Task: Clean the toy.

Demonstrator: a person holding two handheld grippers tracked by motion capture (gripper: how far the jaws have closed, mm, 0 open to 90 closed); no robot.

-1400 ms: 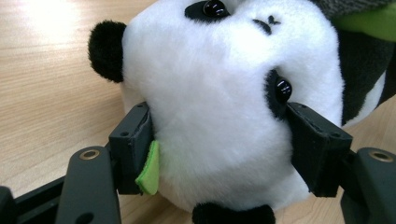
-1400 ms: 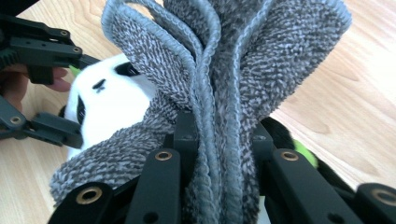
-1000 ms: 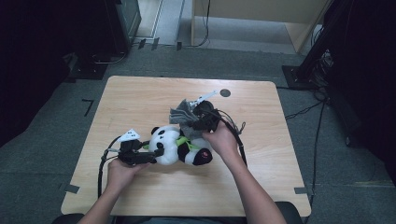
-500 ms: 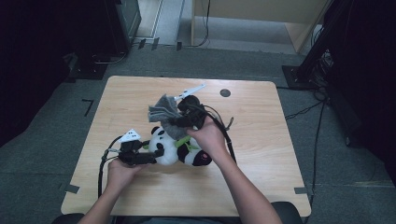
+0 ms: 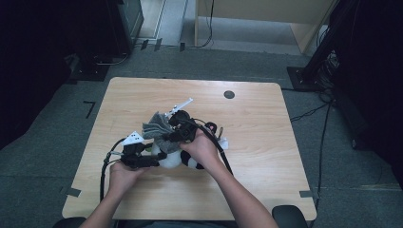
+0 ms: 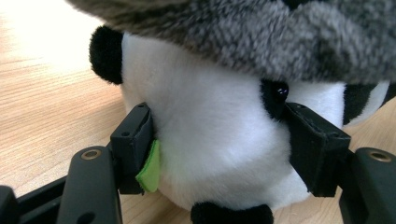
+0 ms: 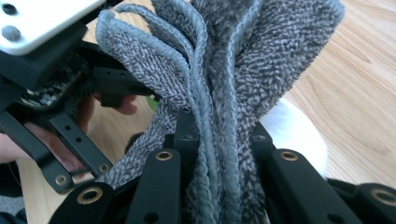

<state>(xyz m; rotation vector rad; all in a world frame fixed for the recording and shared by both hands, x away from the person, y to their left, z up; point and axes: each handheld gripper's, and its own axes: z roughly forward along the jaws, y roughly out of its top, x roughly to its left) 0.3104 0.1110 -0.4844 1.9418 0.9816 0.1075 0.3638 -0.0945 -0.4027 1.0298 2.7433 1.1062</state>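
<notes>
No writing, label, brand, number or sign can be read in any of the views.

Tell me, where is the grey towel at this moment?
In the high view the grey towel is near the table's middle, bunched in the right gripper and draped over the plush panda.
</notes>
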